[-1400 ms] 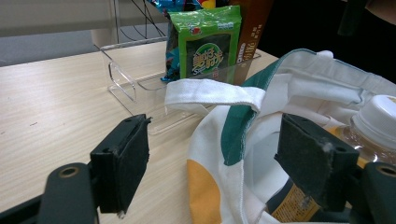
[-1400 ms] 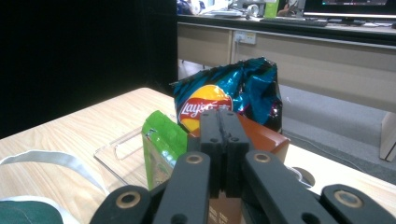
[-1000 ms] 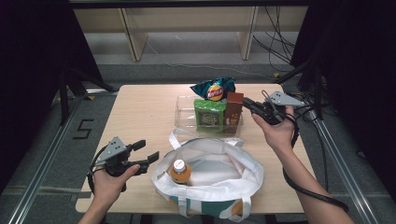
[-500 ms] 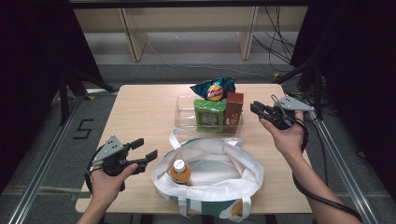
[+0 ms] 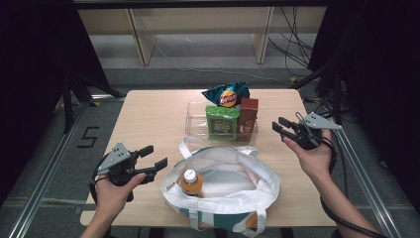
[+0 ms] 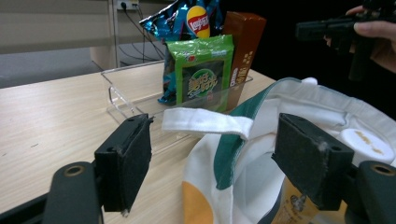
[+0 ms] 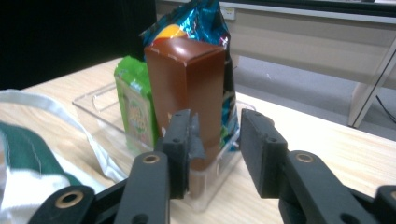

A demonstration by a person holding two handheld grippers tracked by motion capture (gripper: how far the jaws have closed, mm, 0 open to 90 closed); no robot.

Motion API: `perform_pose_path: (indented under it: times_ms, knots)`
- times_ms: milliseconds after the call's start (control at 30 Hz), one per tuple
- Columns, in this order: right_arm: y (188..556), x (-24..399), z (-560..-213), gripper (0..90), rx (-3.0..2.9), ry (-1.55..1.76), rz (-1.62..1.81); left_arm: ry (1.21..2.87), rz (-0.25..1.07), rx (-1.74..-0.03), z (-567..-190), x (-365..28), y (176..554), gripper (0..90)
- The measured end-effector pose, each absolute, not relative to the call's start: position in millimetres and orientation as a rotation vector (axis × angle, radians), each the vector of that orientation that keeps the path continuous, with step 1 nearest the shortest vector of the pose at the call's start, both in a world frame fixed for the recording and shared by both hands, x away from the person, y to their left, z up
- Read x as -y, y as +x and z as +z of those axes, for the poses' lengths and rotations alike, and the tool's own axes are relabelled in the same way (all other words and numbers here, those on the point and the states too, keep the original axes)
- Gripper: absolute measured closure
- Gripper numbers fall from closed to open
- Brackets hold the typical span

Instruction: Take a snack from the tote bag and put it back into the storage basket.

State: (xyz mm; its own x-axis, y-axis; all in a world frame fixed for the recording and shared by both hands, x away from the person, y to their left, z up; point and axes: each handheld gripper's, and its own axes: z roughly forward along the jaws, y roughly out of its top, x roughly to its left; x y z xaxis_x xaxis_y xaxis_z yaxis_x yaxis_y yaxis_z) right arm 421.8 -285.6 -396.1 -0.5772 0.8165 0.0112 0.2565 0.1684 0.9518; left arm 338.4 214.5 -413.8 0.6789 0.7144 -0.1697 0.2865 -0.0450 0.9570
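A clear tray [image 5: 195, 119] at the table's middle holds a green snack pack [image 5: 222, 123], a brown box [image 5: 248, 115] and a blue chip bag [image 5: 227, 94], all upright. In front of it lies a white tote bag [image 5: 233, 183] with an orange bottle [image 5: 190, 181] inside. My left gripper [image 5: 156, 156] is open just left of the bag, and the bag's handle [image 6: 205, 122] lies beyond its pads. My right gripper [image 5: 277, 124] hovers right of the tray and points at the brown box [image 7: 191, 84]. Its jaws have just been opening, with nothing between them.
The table [image 5: 148, 114] has bare wood left of the tray and to the right under my right hand. Metal rails [image 5: 44, 178] run along both sides. Wooden shelf legs [image 5: 141, 39] and cables [image 5: 297, 49] lie beyond the far edge.
My right gripper has drawn back to the right, away from the brown box, and its jaws have gone from shut to partly open. The left gripper has stayed put.
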Motion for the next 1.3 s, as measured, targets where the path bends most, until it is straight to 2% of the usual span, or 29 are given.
perform_pose_path:
  times_ms: [867, 1300]
  knots:
    - [396.3, 323.6, -409.0, 59.6, -1.878, 1.119, 1.391, 1.625, 0.429, -0.84, -415.9, -216.2, 336.6, 27.0]
    - [390.2, 331.2, -416.7, 59.4, -1.879, 1.16, 1.363, 1.617, 0.408, -0.777, -409.2, -213.5, 327.3, 29.9]
